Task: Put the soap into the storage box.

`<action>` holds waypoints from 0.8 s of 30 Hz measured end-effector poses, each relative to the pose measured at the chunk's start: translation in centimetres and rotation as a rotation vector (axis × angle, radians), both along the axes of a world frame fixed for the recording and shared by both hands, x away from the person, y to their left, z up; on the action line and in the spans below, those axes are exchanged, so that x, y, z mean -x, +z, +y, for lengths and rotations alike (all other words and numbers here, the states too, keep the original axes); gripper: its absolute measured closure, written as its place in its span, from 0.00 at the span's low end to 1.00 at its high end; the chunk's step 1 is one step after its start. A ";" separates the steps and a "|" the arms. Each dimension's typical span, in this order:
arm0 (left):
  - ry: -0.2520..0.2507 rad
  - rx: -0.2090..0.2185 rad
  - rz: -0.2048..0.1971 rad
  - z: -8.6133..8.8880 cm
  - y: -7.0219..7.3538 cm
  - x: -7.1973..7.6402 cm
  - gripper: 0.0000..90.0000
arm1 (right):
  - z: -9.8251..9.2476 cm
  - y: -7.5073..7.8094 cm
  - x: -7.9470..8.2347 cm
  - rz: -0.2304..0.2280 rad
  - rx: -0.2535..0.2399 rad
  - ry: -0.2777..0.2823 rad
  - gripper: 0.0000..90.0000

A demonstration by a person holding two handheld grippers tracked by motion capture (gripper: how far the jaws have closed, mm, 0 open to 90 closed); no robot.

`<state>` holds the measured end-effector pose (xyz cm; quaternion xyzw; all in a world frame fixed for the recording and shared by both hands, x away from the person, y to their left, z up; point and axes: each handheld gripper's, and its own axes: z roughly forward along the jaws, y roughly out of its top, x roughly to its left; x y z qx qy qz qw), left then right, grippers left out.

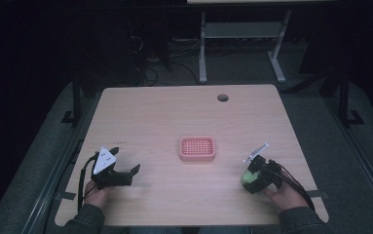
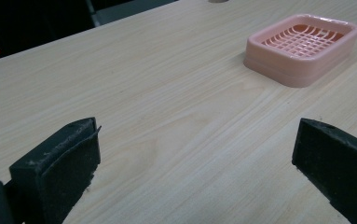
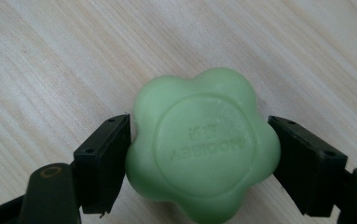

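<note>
We see a green flower-shaped bar of soap (image 3: 203,148) clamped between the jaws of the right gripper (image 3: 199,154), low over the pale wooden table (image 1: 164,112) near its right front edge. The left gripper (image 2: 195,163) rests wide apart and empty at front left, with a pink slotted plastic soap dish (image 1: 197,148) between them at mid-table.

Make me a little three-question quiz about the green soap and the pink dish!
1. True or false: the right gripper is clamped on the green flower-shaped soap bar.
2. Is the pink plastic slotted soap dish holding anything?
3. Are the left gripper jaws apart or together?

Key:
1. True.
2. No, it is empty.
3. Apart, over the light wooden table, holding nothing.
</note>
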<state>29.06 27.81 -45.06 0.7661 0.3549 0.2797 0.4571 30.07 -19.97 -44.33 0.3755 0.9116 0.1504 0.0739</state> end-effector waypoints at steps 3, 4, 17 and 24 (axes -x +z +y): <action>0.000 -0.001 0.000 0.0 0.0 0.0 0.00 | 0.1 0.0 0.0 0.000 0.011 -0.005 0.26; 0.000 -0.002 0.001 0.0 0.0 0.0 0.00 | 0.1 -0.1 0.0 -0.002 0.012 -0.002 0.26; -0.001 0.001 -0.001 0.0 0.0 0.0 0.00 | 0.3 -0.1 -0.2 0.011 0.020 -0.006 0.27; -0.001 0.000 -0.001 0.0 0.0 0.0 0.00 | 0.3 -0.1 -0.1 0.003 0.028 0.020 0.27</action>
